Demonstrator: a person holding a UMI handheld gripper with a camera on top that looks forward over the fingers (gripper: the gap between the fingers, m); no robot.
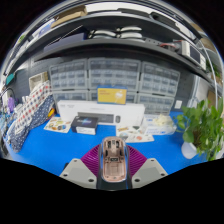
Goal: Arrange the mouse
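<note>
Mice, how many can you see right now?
1: a mouse sits between the gripper fingers, which press on both its sides above the blue table. Others may be hidden.

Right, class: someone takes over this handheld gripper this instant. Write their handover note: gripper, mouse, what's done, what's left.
Gripper: fingers closed on the mouse, purple pads against both its sides, held above the blue table.
Mouse: pale, pointing ahead, off the surface.
Done: mouse picked up.
Left: set it down in its place on the table, then release. A white box and a potted plant stand beyond.
</note>
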